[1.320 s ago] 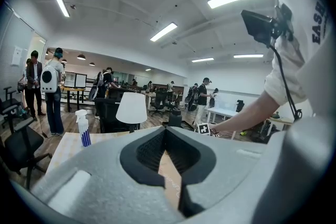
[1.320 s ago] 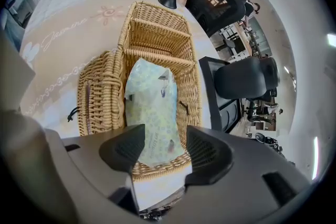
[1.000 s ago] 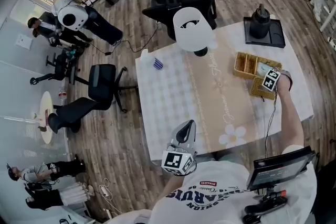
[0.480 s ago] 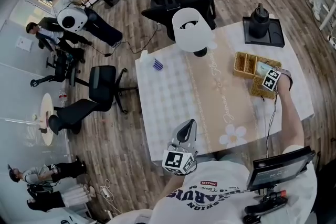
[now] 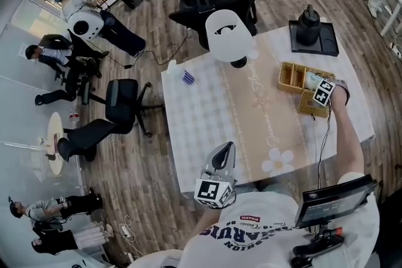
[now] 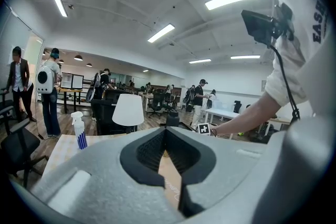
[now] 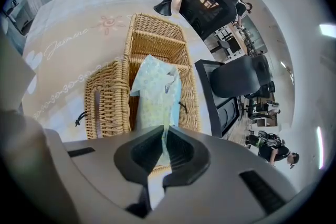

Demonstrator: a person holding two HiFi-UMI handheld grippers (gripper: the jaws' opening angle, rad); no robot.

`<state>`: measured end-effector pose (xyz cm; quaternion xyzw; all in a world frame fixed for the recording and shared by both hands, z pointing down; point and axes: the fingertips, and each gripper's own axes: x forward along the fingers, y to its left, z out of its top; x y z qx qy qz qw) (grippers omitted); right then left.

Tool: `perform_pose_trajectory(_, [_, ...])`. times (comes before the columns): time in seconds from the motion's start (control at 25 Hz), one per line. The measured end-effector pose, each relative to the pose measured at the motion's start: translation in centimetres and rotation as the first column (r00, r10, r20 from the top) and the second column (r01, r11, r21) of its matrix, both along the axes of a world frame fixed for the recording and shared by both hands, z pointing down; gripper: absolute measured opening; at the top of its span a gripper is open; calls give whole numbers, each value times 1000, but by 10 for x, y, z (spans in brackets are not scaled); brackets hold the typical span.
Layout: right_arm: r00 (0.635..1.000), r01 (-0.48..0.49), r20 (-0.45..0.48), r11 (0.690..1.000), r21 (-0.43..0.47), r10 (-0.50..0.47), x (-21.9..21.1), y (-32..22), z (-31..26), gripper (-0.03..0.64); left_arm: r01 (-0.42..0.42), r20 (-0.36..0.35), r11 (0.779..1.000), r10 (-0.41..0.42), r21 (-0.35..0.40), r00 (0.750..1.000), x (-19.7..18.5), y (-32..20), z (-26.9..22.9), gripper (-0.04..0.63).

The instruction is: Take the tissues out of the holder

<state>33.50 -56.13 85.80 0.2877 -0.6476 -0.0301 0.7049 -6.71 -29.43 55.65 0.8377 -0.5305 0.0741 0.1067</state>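
Observation:
A wicker holder (image 5: 290, 75) stands at the table's right side, its slotted lid (image 7: 107, 99) folded open beside it. A pale blue-green tissue pack (image 7: 156, 97) stands up out of the holder's near compartment (image 7: 157, 34). My right gripper (image 7: 164, 131) points steeply down with its jaws shut on the pack's near end. In the head view that gripper (image 5: 314, 86) is over the holder, with the tissue pack (image 5: 309, 79) just showing. My left gripper (image 5: 223, 152) hovers by the table's front edge, far from the holder. Seen from its own camera, the left gripper (image 6: 165, 134) is shut and holds nothing.
A white lamp (image 5: 229, 34) stands at the table's far edge, with a spray bottle (image 5: 188, 76) at the far left corner. A black pot sits on a black tray (image 5: 326, 47) behind the holder. Office chairs (image 5: 122, 103) surround the table, and people stand far to the left.

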Motion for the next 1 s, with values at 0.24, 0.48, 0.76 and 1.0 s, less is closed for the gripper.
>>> perform_pose_trajectory(0.24, [1000, 7, -21, 1000, 26, -7, 3, -1, -22, 6, -21, -6, 1000, 21, 16, 1000, 3, 3, -6, 3])
perform_pose_trajectory(0.48, [1000, 16, -24, 997, 75, -14, 6, -7, -53, 6, -46, -13, 999, 46, 29, 999, 9, 3, -8, 3])
perform_pose_trajectory(0.76, [1000, -4, 23, 989, 150, 0, 5, -6, -105, 6, -96, -29, 994, 97, 54, 995, 20, 3, -13, 3])
perform_pose_trajectory(1.0, [1000, 19, 9, 977, 214, -21, 10, 2, -165, 6, -160, -50, 982, 165, 106, 985, 41, -2, -27, 3])
